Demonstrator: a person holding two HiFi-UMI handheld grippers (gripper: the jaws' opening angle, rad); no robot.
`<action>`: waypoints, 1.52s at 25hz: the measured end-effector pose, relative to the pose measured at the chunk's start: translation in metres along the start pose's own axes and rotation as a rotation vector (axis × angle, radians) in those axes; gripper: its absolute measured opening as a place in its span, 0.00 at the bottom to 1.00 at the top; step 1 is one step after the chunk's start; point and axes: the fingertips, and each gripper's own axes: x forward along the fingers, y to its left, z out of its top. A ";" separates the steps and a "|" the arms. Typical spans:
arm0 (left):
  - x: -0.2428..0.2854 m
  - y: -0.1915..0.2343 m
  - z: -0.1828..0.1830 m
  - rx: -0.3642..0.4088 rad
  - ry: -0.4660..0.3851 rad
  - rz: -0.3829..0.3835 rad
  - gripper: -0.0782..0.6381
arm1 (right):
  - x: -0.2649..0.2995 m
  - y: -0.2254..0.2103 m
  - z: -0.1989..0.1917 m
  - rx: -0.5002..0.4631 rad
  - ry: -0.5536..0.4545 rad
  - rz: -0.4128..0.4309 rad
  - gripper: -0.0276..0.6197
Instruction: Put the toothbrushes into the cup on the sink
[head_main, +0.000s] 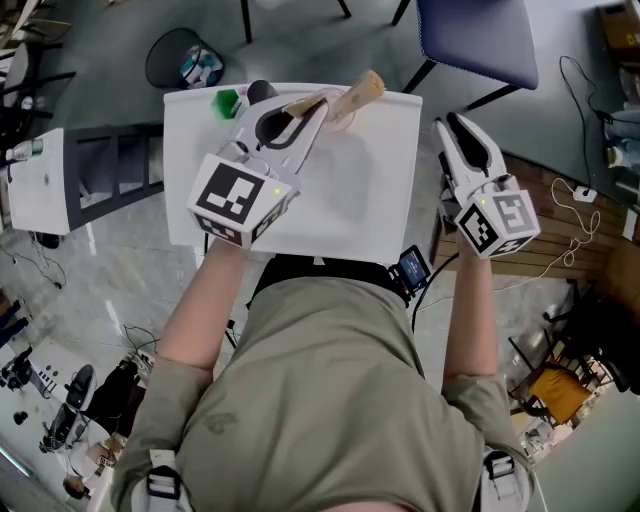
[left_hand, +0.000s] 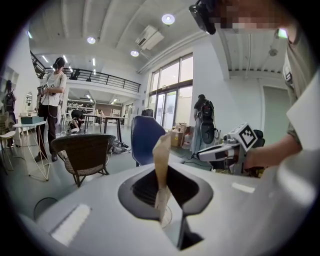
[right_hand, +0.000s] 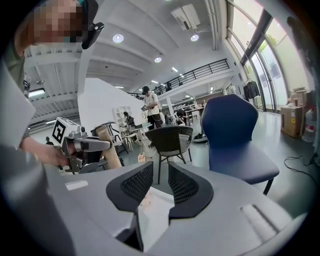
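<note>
My left gripper (head_main: 306, 108) (left_hand: 162, 194) is shut on a tan paper-wrapped toothbrush (head_main: 345, 98) (left_hand: 161, 165). The toothbrush sticks out past the jaws over the far edge of the white sink top (head_main: 372, 205). Just left of that gripper, a dark cup (head_main: 262, 92) and a green object (head_main: 228, 103) stand at the far left corner. My right gripper (head_main: 456, 126) (right_hand: 160, 182) hovers off the right edge of the sink top, open, with nothing between its fingers. The right gripper view also shows the left gripper (right_hand: 82, 145) with the tan toothbrush (right_hand: 110, 142).
A blue chair (head_main: 480, 38) (right_hand: 235, 135) stands beyond the far right corner. A round bin (head_main: 184, 60) sits on the floor at the far left, and a white shelf unit (head_main: 42, 182) is to the left. Cables (head_main: 585, 215) lie on the floor to the right.
</note>
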 end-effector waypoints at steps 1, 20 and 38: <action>0.001 0.001 -0.001 -0.001 0.001 0.002 0.16 | 0.000 -0.001 -0.002 0.002 0.002 -0.001 0.17; 0.019 0.014 -0.022 -0.017 0.016 0.036 0.16 | 0.009 -0.005 -0.015 0.015 0.043 -0.002 0.17; 0.032 0.006 -0.050 -0.023 0.075 0.005 0.16 | 0.013 -0.010 -0.024 0.034 0.057 0.002 0.17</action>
